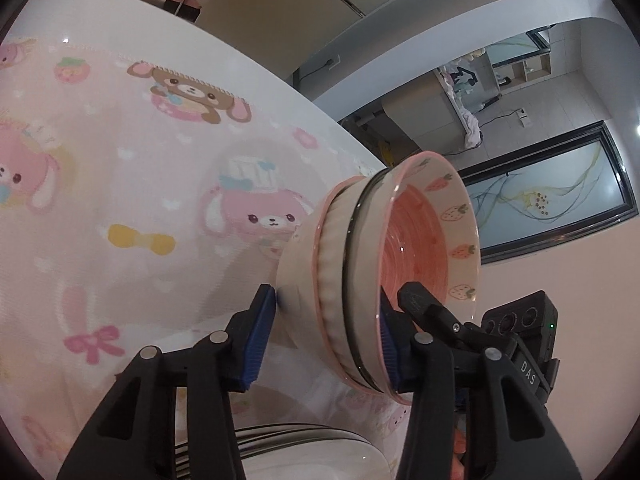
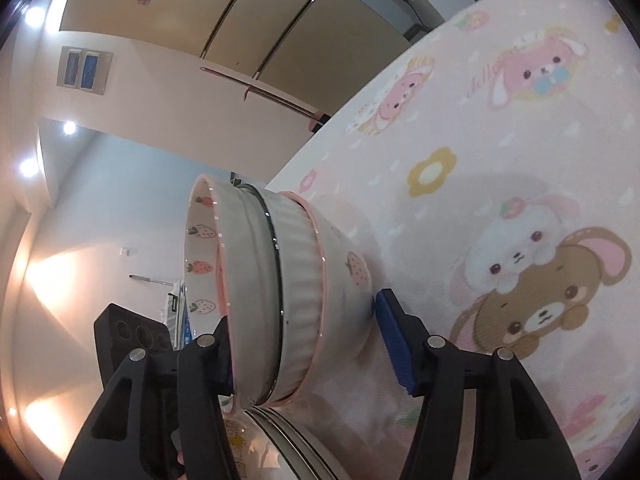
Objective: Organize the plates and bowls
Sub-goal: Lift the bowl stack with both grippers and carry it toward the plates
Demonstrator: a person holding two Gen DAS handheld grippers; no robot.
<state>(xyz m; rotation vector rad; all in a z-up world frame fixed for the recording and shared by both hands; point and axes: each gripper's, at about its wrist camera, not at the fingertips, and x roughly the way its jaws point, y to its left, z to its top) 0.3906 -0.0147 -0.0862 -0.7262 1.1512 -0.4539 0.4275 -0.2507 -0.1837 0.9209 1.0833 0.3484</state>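
bowls [image 1: 384,264] nested as one stack, tipped on edge, centre frame in both views, between both grippers. left gripper [image 1: 326,340] jaws straddle the stack's rim, pads touching, clamped. right gripper [image 2: 312,356] same from the opposite side. plates [image 1: 312,452] lie below on the table [image 1: 120,184].

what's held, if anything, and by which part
bowl stack, by its wall: left gripper and right gripper each have one pad inside, one outside; firm grip unclear

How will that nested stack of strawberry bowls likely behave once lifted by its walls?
The stack of bowls looks like glazed ceramic, so probably rigid, fragile and heavy for its size. The glossy walls may slip on the ribbed pads. The bowls are only nested, so tilting could shift or separate them.
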